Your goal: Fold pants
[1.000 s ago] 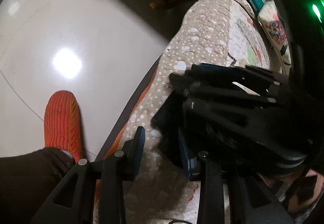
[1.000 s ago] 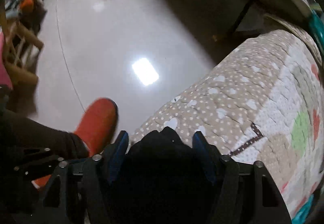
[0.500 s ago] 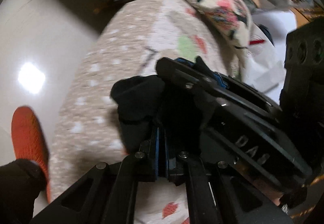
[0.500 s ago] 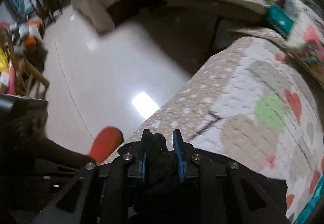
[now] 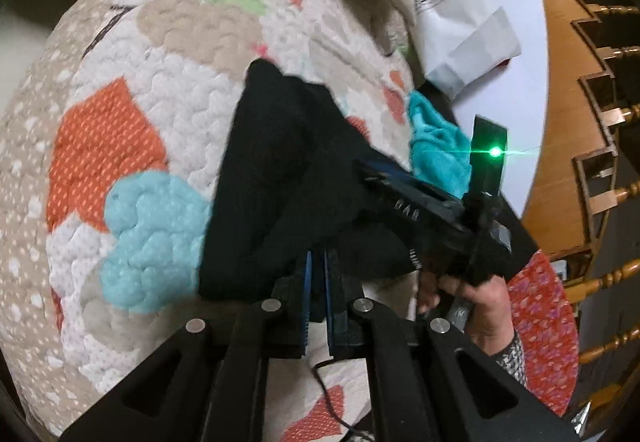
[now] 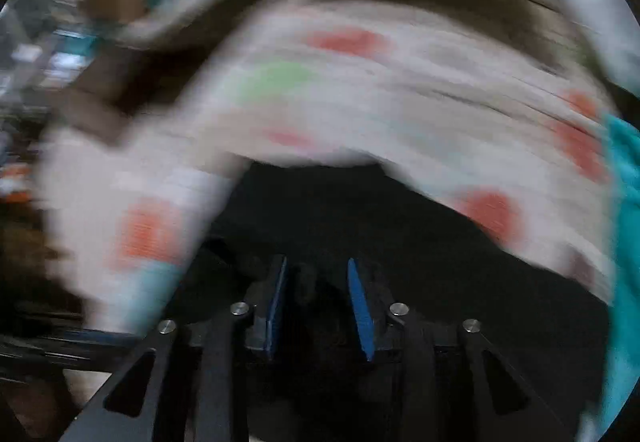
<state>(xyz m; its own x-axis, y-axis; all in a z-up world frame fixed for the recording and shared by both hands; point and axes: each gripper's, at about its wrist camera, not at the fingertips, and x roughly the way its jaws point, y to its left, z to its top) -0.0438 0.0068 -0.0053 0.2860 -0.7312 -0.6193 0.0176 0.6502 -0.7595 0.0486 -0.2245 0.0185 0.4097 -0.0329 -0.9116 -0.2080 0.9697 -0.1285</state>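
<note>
The black pants (image 5: 280, 170) lie on a quilted patchwork bedspread (image 5: 132, 110). My left gripper (image 5: 316, 262) is shut on a fold of the pants at their near edge. My right gripper (image 5: 372, 170) shows in the left wrist view just to the right, its fingers on the same dark cloth, held by a hand (image 5: 476, 298). The right wrist view is blurred by motion; there the right gripper (image 6: 316, 274) has black pants cloth (image 6: 360, 210) between its blue pads (image 6: 360, 306), which stand a little apart.
A teal cloth (image 5: 436, 150) lies just beyond the pants, also at the right edge of the right wrist view (image 6: 624, 242). White and patterned clothes (image 5: 460, 30) lie further back. A wooden headboard (image 5: 580, 82) runs along the right.
Both grippers have swung from the bed's edge by the floor over onto the bedspread, carrying the pants. The left gripper went from open to shut on them. The right pads stand slightly wider.
</note>
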